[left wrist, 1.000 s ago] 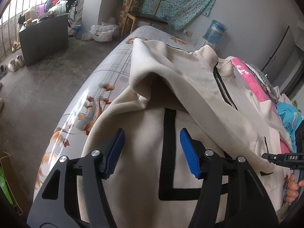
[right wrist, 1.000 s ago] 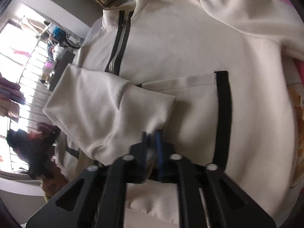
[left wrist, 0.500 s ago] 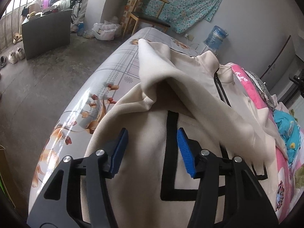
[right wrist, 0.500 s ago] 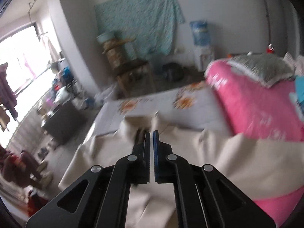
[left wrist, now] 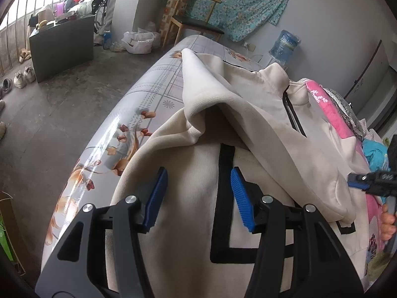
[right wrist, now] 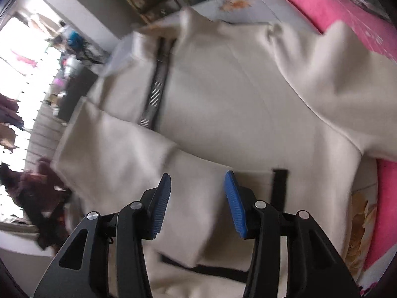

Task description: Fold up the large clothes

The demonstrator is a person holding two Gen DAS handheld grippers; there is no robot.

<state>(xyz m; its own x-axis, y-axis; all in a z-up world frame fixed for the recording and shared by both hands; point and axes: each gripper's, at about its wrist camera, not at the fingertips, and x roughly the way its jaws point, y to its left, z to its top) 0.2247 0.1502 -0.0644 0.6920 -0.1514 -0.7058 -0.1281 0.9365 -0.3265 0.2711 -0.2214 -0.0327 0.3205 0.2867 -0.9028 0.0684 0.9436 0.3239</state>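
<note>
Left wrist view is showing the left gripper (left wrist: pixel 198 196) hovering with jaws apart, gripping nothing, over the cream jacket (left wrist: pixel 250 124) lying on the floral table (left wrist: pixel 139 99); its sleeve (left wrist: pixel 285 149) is draping toward three o'clock. Right gripper (right wrist: pixel 197 198) is also gaping wide, empty, angling down over the jacket, zipper (right wrist: pixel 156 92) at eleven o'clock.

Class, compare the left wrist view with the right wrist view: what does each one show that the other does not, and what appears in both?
Only the left wrist view shows the wooden chair, the water bottle, the shoes on the floor, and the right gripper at its edge. Only the right wrist view shows the jacket's metal zipper straight on. Both show the cream jacket lying on the flowered table, the pink cloth beside it, and open jaws over the fabric, as on the left gripper.
</note>
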